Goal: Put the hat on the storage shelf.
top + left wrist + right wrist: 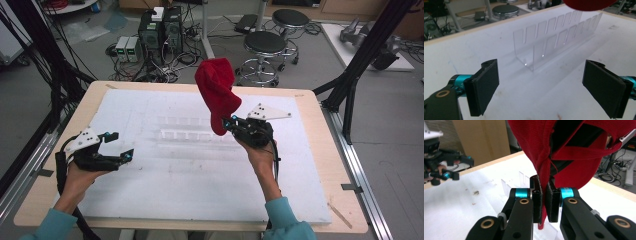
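Right hand-held gripper (543, 202) clamps red cap (216, 92) above clear slotted rack (554, 37); left hand-held gripper (540, 87) wide open, w/ nothing held

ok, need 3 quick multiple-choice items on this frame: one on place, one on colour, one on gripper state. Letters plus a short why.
1. Where is the clear slotted acrylic rack?
A. on the white table mat, mid-table
B. on the floor by the stools
C. in the left gripper

2. What colour is the knit cloth cap?
A. blue
B. red
C. grey

3. How do the two grippers stand?
A. both open
B. left shut, right open
C. left open and empty, right shut on the cap

Answers:
1 A, the rack stands on the white mat between the two hands.
2 B, the cap is plainly red in the high view.
3 C, the left gripper has its jaws wide apart with nothing between them; the right gripper pinches the cap's fabric.
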The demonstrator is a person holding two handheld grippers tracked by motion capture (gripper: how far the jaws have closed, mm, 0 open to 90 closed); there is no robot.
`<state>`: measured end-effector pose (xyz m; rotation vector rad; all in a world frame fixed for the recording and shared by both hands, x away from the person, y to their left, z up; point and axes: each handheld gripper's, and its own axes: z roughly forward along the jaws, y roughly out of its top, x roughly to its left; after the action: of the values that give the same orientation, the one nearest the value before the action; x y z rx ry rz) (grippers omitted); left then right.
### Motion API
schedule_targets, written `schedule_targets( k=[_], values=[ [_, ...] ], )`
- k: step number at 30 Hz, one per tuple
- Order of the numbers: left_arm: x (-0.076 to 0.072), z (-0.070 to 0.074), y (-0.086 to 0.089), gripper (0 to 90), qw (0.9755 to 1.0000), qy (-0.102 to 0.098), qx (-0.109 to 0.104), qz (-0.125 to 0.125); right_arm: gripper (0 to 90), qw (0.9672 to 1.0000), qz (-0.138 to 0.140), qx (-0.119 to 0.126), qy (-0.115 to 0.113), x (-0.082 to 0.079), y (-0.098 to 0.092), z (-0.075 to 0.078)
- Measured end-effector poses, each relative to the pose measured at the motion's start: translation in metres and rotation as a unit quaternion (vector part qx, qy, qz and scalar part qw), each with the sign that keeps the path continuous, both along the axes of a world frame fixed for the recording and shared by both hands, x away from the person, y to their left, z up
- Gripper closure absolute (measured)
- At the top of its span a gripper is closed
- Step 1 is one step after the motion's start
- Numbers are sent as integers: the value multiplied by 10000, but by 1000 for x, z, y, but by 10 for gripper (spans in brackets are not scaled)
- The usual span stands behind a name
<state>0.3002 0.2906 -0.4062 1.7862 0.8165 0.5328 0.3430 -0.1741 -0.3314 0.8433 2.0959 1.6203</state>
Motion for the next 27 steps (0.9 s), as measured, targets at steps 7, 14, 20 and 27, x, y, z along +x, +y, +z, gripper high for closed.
schedule_targets(
  k=[7,14,20,27],
  values=[
    [-12,-13,11,143,9991,-157,-234,327,858,9997,-213,-18,89,3,5,-13],
    [-18,-25,14,144,9974,-256,-421,528,858,9997,-231,-87,94,5,11,-18],
    [-22,-34,16,143,9966,-195,-467,646,858,9993,-330,-110,123,4,17,-19],
    [-23,-40,17,143,9961,-170,-525,684,858,9989,-413,-141,186,3,21,-20]
  ],
)
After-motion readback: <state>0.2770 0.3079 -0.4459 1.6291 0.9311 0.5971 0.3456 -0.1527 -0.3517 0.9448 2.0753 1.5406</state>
